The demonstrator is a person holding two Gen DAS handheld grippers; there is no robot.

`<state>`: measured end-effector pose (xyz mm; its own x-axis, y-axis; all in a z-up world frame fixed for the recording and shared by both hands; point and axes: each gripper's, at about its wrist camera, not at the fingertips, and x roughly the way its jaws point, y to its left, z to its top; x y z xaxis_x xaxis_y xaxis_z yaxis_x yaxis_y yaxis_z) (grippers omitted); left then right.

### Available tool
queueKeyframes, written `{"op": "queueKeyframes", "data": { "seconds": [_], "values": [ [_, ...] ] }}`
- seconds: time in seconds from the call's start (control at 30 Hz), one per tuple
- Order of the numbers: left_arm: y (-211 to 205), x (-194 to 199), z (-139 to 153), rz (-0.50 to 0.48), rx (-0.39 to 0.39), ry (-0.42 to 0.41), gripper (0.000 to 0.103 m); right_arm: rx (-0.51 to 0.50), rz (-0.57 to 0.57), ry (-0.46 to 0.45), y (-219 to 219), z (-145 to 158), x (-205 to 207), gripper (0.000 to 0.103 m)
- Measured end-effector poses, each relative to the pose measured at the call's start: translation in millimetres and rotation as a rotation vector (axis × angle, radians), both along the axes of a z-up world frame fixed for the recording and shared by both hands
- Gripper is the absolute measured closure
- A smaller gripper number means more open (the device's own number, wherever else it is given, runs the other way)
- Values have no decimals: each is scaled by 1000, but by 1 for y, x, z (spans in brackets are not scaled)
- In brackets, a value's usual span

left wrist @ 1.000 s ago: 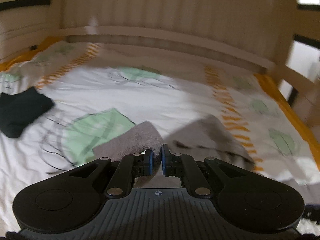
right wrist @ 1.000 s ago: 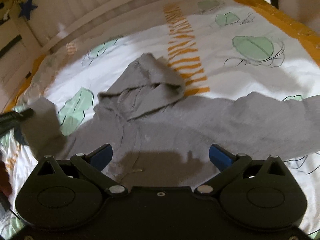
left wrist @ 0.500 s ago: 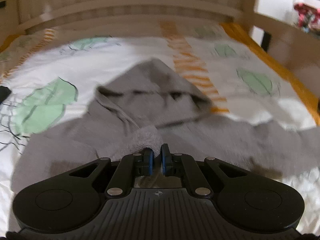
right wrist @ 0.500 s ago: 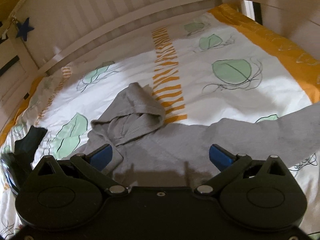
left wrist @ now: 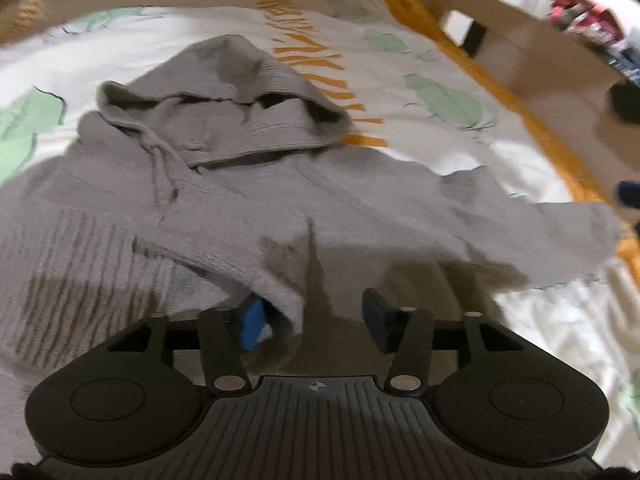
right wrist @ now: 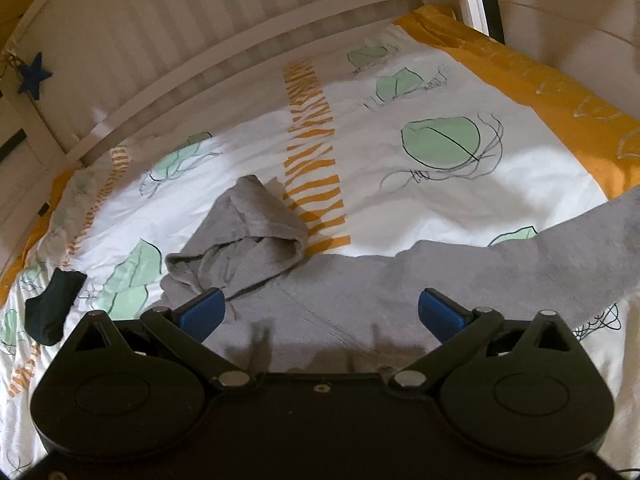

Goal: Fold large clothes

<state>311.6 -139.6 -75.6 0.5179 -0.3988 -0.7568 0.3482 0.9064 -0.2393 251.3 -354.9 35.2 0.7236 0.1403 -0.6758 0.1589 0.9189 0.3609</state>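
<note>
The left gripper [left wrist: 314,318] is opening, letting the grey hoodie's [left wrist: 280,184] folded sleeve [left wrist: 224,256] slip off its near pad. The risk, I'd say: soft ribbed knit clings to that pad and drags the fold askew. The right gripper [right wrist: 320,314] hangs wide open and empty above the hoodie's body, the slumped hood [right wrist: 248,236] just ahead, the other sleeve [right wrist: 560,248] stretching off right across the smooth printed bedsheet [right wrist: 400,184].

Both wrist views look down on the hoodie [left wrist: 280,184].
</note>
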Motion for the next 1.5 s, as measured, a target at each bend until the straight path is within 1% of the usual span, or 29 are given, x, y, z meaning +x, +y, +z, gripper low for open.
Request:
{"op": "queueKeyframes", "data": {
  "seconds": [0.07,0.1,0.13,0.23,0.37,0.43,0.53,0.63,0.8,0.87,0.93,1.03,1.07,1.1,1.13,1.17,1.23,1.33,1.43,1.5],
  "values": [
    [9,-2,3,-9,-41,12,41,-2,-4,14,-1,-4,2,1],
    [14,-3,6,-13,-58,14,32,-2,-4,21,-1,-6,4,1],
    [19,-4,9,-19,-70,10,29,-1,-4,27,-1,-8,4,1],
    [38,-11,21,-43,-87,-21,25,-8,-6,47,0,-14,8,1],
    [73,-21,32,-51,-73,-72,24,-34,-8,64,3,-23,11,1],
    [93,-22,33,-24,-45,-98,24,-42,-6,58,6,-27,12,1],
    [124,-23,31,40,31,-135,24,-49,12,50,12,-33,14,1],
    [153,-20,23,111,114,-159,24,-68,41,41,22,-38,16,1],
    [189,-12,7,191,190,-174,24,-122,108,23,48,-48,18,1],
    [199,-7,1,210,200,-177,24,-146,137,14,59,-54,19,1],
    [210,-1,-3,234,185,-167,24,-167,160,0,69,-59,19,1],
    [222,13,-14,283,165,-109,23,-206,177,-34,84,-67,17,1],
    [225,19,-18,295,156,-85,21,-225,187,-42,90,-69,16,2],
    [229,23,-20,309,151,-62,13,-245,200,-56,96,-71,14,4],
    [234,26,-22,323,144,-46,10,-270,210,-73,103,-72,11,13],
    [238,28,-24,332,133,-32,10,-293,224,-87,111,-74,9,21],
    [241,32,-22,348,119,-8,10,-326,269,-105,126,-76,4,26],
    [243,37,-20,363,102,16,10,-358,340,-132,151,-78,0,26],
    [243,36,-19,369,93,21,10,-470,407,-125,180,-82,4,27],
    [244,36,-18,367,87,20,10,-524,433,-132,196,-84,9,29]
  ]
}}
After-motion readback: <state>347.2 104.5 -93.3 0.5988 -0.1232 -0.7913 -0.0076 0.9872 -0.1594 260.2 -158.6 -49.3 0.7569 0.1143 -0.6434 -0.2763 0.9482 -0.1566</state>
